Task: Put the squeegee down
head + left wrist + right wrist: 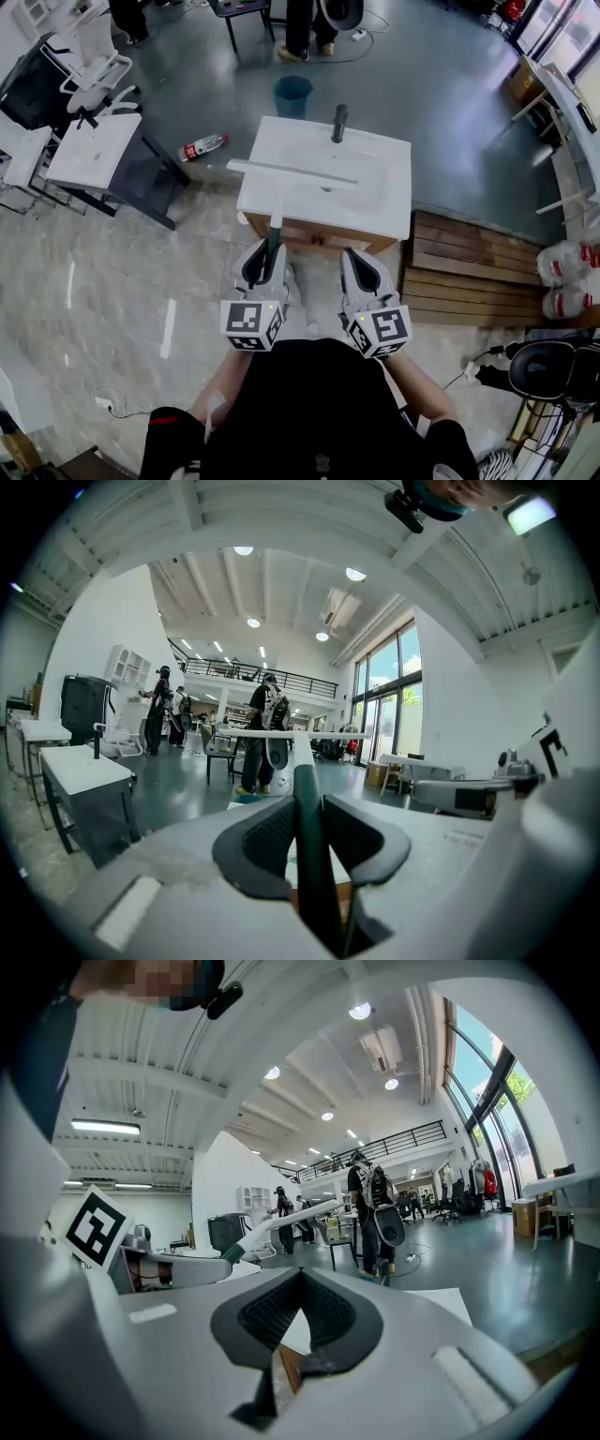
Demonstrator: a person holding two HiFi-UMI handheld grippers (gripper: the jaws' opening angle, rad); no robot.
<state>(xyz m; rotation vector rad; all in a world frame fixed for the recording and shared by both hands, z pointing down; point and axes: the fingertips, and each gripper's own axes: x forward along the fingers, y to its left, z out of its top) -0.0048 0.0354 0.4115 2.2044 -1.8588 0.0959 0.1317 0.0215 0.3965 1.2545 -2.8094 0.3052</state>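
Note:
The squeegee has a dark green handle [273, 246] and a long white blade [292, 172]. The blade lies crosswise above the white sink [394, 202], in front of the dark faucet [339, 122]. My left gripper [265, 253] is shut on the handle just ahead of the sink's near edge. In the left gripper view the handle [309, 846] runs up between the pads [272, 832] to the blade [281, 733]. My right gripper [361, 261] hovers beside it to the right, its jaws closed together with nothing in them [302, 1281]. The squeegee [281, 1221] shows to its left.
The sink sits on a wooden cabinet [309, 236]. A blue bucket [292, 94] and a plastic bottle [203, 147] lie on the floor beyond it. A white-topped stand [94, 150] is at the left, a wooden pallet [469, 267] and water jugs [567, 277] at the right. A person [309, 28] stands farther back.

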